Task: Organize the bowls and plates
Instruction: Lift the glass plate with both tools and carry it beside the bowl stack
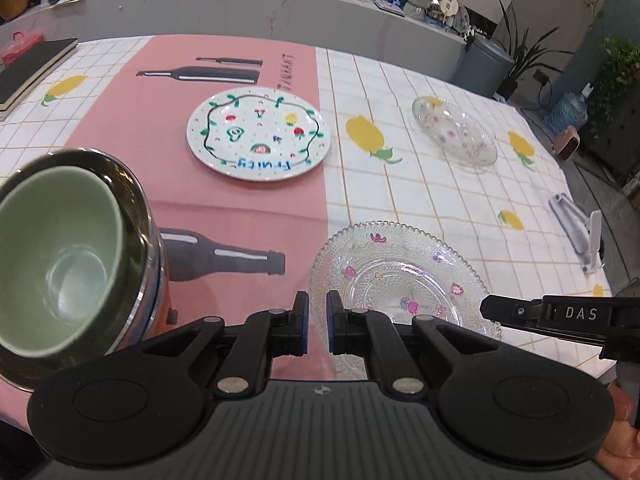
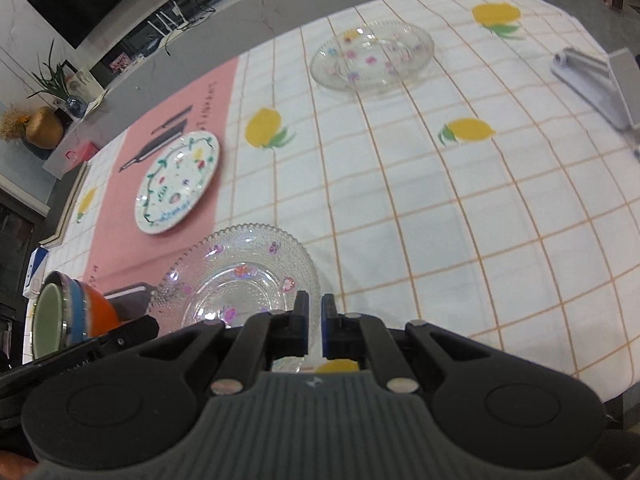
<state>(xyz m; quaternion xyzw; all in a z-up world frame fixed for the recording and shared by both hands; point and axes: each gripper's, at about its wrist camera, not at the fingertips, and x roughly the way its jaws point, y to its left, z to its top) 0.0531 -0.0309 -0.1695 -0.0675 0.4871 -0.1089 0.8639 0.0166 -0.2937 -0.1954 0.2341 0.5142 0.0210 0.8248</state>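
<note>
A beaded clear glass plate [image 1: 400, 280] [image 2: 240, 276] with small pink flowers hangs just over the tablecloth near the front edge. My left gripper [image 1: 318, 320] is shut on its left rim, which runs into the narrow gap between the blue pads. My right gripper [image 2: 315, 320] is shut on the opposite rim. A white plate [image 1: 258, 134] [image 2: 178, 182] painted with fruit lies on the pink cloth panel. Further right rests a smaller clear glass dish [image 1: 454, 132] [image 2: 372, 54]. A stack of bowls [image 1: 60, 260] [image 2: 52, 320], pale green one innermost, stands at the left.
A grey folding stand [image 1: 576, 232] [image 2: 592, 80] lies near the table's right edge. A black notebook [image 1: 32, 68] sits at the far left corner. A grey counter with plants and ornaments runs behind the table.
</note>
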